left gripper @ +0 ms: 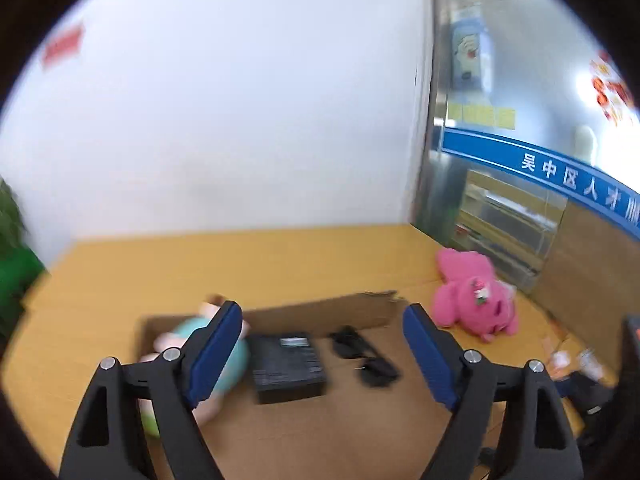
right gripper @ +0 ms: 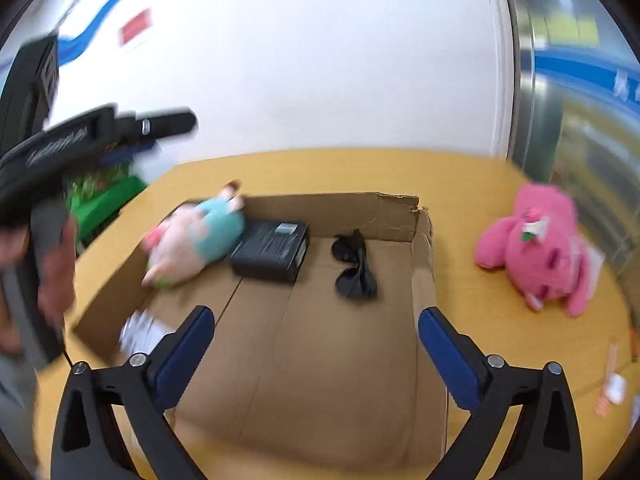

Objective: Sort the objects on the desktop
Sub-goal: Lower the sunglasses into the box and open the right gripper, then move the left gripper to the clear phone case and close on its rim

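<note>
Both released: left gripper (left gripper: 323,328), right gripper (right gripper: 316,334) empty; sunglasses (right gripper: 354,266), black box (right gripper: 272,250) in cardboard box (right gripper: 424,280); pink plush (right gripper: 536,248) near table's (right gripper: 480,316) right edge.

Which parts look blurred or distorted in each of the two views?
Left wrist view: fisheye bends the wall; the black box and sunglasses are motion-smeared, the window side is glary. Right wrist view: the pink plush and the other hand are smeared; the cardboard box edges curve.
</note>
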`<action>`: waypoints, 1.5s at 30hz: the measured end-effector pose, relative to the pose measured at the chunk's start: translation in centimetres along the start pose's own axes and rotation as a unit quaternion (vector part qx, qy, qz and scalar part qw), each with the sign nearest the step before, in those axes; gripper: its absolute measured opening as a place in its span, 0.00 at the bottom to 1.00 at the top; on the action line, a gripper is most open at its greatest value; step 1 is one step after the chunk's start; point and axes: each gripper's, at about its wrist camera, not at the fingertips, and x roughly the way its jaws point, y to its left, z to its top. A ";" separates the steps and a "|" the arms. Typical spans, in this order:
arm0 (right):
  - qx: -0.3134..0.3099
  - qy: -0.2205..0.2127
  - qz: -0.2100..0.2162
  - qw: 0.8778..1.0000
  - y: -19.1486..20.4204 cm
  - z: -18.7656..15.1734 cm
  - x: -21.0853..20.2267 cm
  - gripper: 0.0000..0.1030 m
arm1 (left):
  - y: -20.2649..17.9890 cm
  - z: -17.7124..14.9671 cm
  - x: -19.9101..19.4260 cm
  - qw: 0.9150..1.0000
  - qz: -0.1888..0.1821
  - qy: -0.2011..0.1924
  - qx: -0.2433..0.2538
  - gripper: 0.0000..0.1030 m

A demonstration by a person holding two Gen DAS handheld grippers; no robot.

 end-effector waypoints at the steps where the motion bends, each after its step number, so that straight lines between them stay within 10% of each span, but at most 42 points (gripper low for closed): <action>1: -0.001 -0.001 -0.007 1.000 0.4 -0.8 -1.2 1.00 | -0.2 -1.0 -1.8 1.000 0.015 -0.005 0.015 0.80; 8: 0.044 -0.030 -0.073 0.996 2.9 -4.9 -6.9 1.00 | -0.3 -8.3 -10.3 0.999 0.030 0.012 -0.001 0.80; 22: 0.007 -0.028 -0.048 0.998 8.0 -9.2 -8.6 1.00 | 1.0 -12.7 -13.8 0.997 0.047 0.037 -0.056 0.80; 37: 0.025 0.141 0.080 0.986 13.2 -14.4 6.1 0.88 | 9.7 -22.4 -8.5 0.968 0.096 0.206 -0.108 0.78; 45: -0.030 0.148 0.035 0.988 15.7 -14.9 7.7 0.58 | 10.3 -24.8 -7.1 0.957 0.100 0.247 -0.112 0.41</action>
